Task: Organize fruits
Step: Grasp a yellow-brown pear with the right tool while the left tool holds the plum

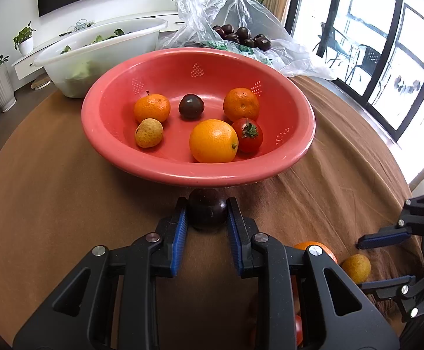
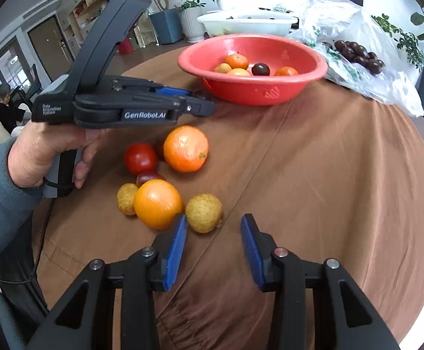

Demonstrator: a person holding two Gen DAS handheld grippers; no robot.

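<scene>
Left gripper (image 1: 207, 214): blue pads pressed on either side of a dark plum (image 1: 207, 211), held just short of the near rim of the red bowl (image 1: 109, 134). In the right wrist view the same tool is gripped by a hand (image 2: 53, 157) in a grey-blue sleeve, its tips pointing at the bowl's outer wall; the plum itself is hard to make out there.

Right gripper (image 2: 213, 227): jaws parted and narrowing, nothing between the pads; bare cloth lies in the gap. Its left finger sits just beside a yellow-brown round fruit (image 2: 203, 213) and a large orange (image 2: 158, 204).

Loose fruit on the brown tablecloth (image 2: 328, 175), clustered ahead of the right gripper:
- the orange and round fruit named above;
- a second yellow-brown fruit (image 2: 126, 199), touching the orange;
- a small dark red fruit (image 2: 147, 177), partly hidden behind the orange;
- a red tomato (image 2: 140, 158);
- a larger mandarin (image 2: 185, 148), beside the tomato.

Red bowl contents, left wrist view: two mandarins, one orange, one tomato, one dark plum, one yellow-brown fruit.

Beyond the bowl: a clear plastic bag (image 1: 232, 14) lying open with more dark plums (image 1: 241, 36) on it; a white tub (image 1: 101, 55) to its left.
</scene>
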